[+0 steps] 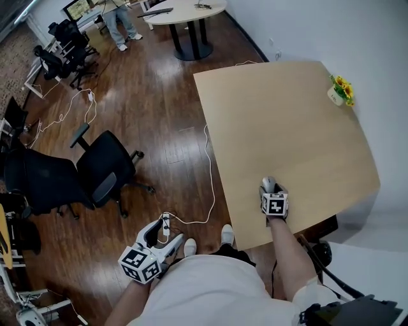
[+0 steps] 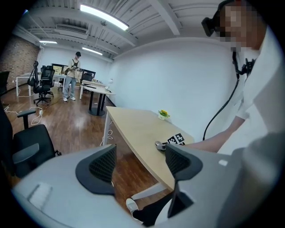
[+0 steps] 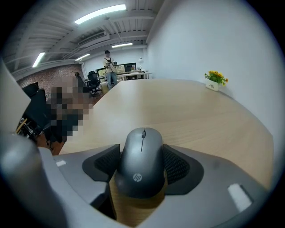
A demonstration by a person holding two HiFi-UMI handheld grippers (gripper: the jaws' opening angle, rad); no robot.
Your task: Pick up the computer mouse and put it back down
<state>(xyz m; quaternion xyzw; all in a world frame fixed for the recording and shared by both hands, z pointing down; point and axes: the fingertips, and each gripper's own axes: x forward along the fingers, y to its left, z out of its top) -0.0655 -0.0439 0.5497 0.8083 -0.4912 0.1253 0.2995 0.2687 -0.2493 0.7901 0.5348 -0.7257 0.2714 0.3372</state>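
The right gripper (image 3: 141,164) has its jaws closed in on a grey computer mouse (image 3: 142,158). The ribbed black pads (image 3: 177,165) press against the two flanks of the mouse, whose scroll wheel points away from the camera and whose rear logo faces it. Whether the mouse rests on the light wooden table (image 1: 287,127) or is held just clear of it cannot be told. In the head view the mouse lies low and right of centre, close to the table's near edge. The person's bare right forearm runs straight up to the gripper from the bottom of the frame, and the marker cube sits just behind the mouse. The left gripper (image 2: 138,162) has its jaws wide apart with nothing between them. It hangs at the lower left of the head view, beside the person's left side and over the dark wood floor, and is turned towards the table. A small pot of yellow flowers (image 1: 340,92) stands at the table's far right edge, well apart from the mouse. A white cable (image 1: 209,172) trails over the floor along the table's left edge. A black office chair (image 1: 102,169) stands at the left of the frame. At the top are a round white table (image 1: 185,9) and a standing person (image 1: 121,22).
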